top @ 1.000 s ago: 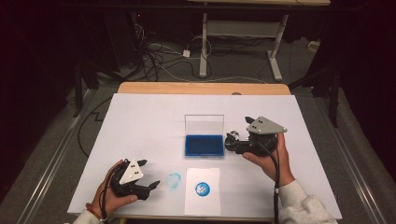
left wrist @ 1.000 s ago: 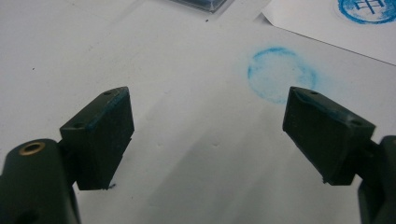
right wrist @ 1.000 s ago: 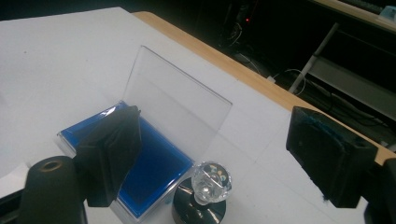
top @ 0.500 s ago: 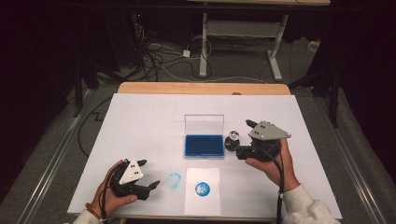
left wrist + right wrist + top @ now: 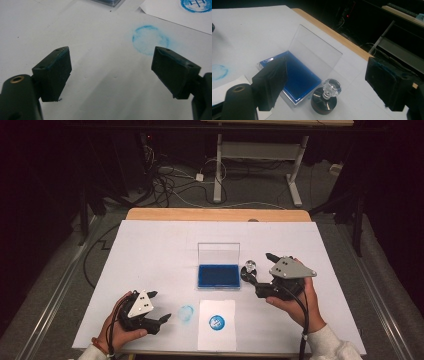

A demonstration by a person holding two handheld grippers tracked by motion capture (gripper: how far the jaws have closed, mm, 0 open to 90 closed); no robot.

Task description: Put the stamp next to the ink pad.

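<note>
A round black stamp with a clear knob (image 5: 249,268) (image 5: 325,96) stands upright on the white sheet, just right of the blue ink pad (image 5: 218,275) (image 5: 297,77). The pad's clear lid (image 5: 218,254) (image 5: 314,53) is raised. My right gripper (image 5: 257,266) (image 5: 325,67) is open, its jaws wide on either side of the stamp without touching it. At the front left my left gripper (image 5: 160,306) (image 5: 111,60) is open and holds nothing. It points at a blue ring smudge (image 5: 186,314) (image 5: 150,40) on the sheet.
A white paper with a round blue print (image 5: 216,322) (image 5: 197,5) lies at the front middle, right of the smudge. The white sheet (image 5: 165,250) covers a wooden table (image 5: 215,214). Cables and a table frame lie on the floor beyond.
My right gripper has drawn back a little to the right while the stamp stays standing beside the pad. The left gripper has not moved.
</note>
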